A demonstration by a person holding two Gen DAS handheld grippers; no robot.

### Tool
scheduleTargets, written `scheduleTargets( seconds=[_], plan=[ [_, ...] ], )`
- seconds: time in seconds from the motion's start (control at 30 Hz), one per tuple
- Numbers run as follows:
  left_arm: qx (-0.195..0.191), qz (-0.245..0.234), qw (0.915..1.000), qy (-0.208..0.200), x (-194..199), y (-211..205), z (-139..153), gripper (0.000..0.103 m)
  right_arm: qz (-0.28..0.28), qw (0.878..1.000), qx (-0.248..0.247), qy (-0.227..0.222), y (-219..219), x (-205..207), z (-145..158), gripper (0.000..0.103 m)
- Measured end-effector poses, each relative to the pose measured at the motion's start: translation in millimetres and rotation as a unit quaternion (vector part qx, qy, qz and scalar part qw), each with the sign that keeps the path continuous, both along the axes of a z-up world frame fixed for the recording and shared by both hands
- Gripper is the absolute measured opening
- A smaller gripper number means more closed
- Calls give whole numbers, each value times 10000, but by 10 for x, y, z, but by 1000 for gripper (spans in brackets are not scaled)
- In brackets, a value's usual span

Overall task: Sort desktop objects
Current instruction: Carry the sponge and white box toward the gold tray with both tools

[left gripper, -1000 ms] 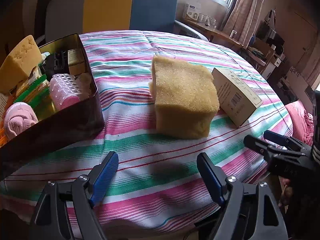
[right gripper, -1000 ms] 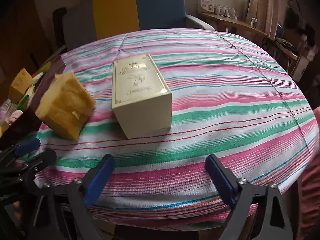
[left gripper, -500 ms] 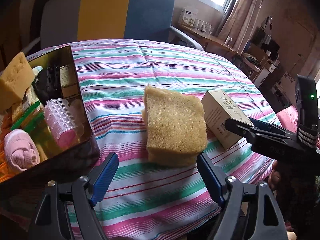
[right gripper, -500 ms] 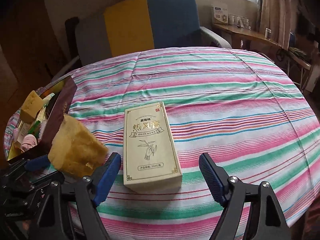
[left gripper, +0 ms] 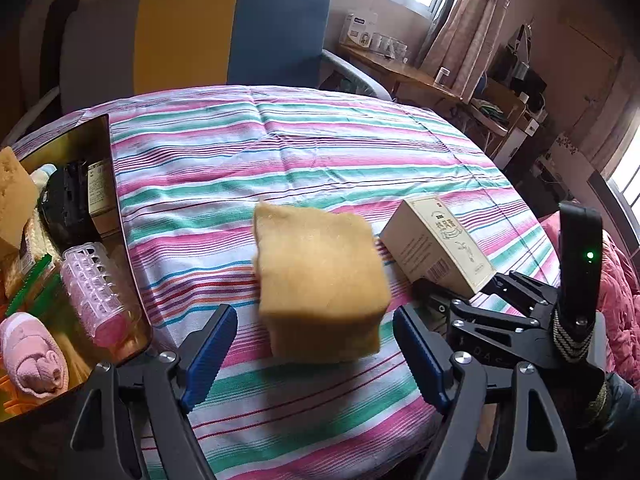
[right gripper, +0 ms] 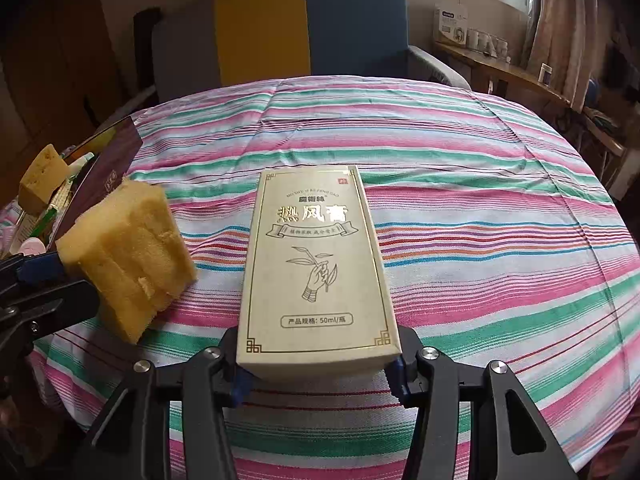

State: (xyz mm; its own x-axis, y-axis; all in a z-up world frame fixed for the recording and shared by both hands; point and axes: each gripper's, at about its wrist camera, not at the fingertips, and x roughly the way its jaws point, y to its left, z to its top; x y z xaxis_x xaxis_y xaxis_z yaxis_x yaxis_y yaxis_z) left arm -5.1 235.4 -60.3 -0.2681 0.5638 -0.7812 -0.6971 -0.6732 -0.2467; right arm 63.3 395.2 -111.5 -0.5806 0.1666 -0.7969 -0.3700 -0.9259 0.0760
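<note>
Right hand-held gripper [right gripper: 320, 376]: tips downward; its jaws are closing on the near end of the cream cardboard box with gold print [right gripper: 316, 264], pads touching both sides.
Left hand-held gripper [left gripper: 312, 356]: tips downward, jaws wide apart, holding nothing.
Yellow sponge block [left gripper: 320, 284]: on the striped desk [left gripper: 320, 152], just beyond the left jaws, beside the box.
Dark tin box [left gripper: 120, 240]: at the left, full of small things.

My grippers: left gripper [left gripper: 312, 354] and right gripper [right gripper: 320, 376] black plastic, blue ribbed pads, silver screws (green light on right one).
</note>
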Motion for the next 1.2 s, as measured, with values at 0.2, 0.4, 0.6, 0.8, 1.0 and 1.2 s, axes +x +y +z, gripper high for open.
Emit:
scheduleTargets(
  seconds=[0.2, 0.4, 0.6, 0.8, 1.0, 1.2],
  plan=[
    [-146, 2, 9998, -100, 21, 16, -94, 83, 13, 10000, 61, 71, -12, 18, -22, 53],
    [-265, 69, 9996, -11, -99, 64, -112, 79, 47, 9999, 129, 66, -20, 7, -19, 53],
    [-86, -24, 9998, -159, -2, 37, -124, 61, -7, 9998, 189, -4, -45, 14, -4, 53],
    [125, 212, 9996, -104, 109, -204, 21, 60, 22, 10000, 10, 35, -154, 73, 96, 52],
    [233, 651, 9976, 92, 145, -609, 215, 60, 441, 9990, -22, 61, -505, -17, 189, 53],
    [323, 1179, 9919, 345, 141, -1049, 475, 60, 958, 9953, 11, 126, -919, -173, 325, 52]
  ],
)
